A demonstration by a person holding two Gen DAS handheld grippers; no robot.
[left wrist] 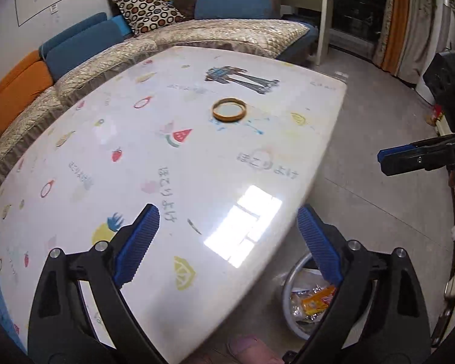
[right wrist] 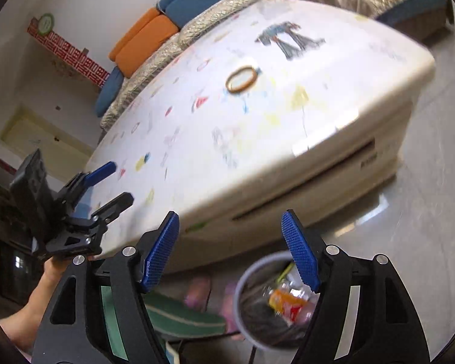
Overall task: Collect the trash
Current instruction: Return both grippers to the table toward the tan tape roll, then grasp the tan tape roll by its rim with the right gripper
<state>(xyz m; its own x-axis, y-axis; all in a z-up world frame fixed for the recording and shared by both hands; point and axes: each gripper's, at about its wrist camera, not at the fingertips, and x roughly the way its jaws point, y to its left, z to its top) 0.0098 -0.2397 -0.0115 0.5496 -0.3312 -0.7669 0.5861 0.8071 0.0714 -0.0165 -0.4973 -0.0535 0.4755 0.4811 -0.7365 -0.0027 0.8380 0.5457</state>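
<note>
A round grey bin (left wrist: pixel 285 285) stands on the floor by the table's near corner, with orange and silver wrappers (left wrist: pixel 315 300) inside it. My left gripper (left wrist: pixel 227 236) hangs open above the table's edge, with nothing between its blue pads. My right gripper (right wrist: pixel 230 248) is open too and empty, above the bin (right wrist: pixel 240 291) and its wrappers (right wrist: pixel 285 301). In the left wrist view the right gripper (left wrist: pixel 385 160) reaches in from the right edge. The right wrist view shows the left gripper (right wrist: pixel 121 182) open at the left.
The white table (left wrist: pixel 257 163) has printed fruit pictures and a brown tape ring (left wrist: pixel 229 109) on top. A sofa (left wrist: pixel 85 69) with blue and orange cushions runs behind it. Pink slippers (left wrist: pixel 251 348) stand next to the bin. A person's forearm (right wrist: pixel 30 306) is low left.
</note>
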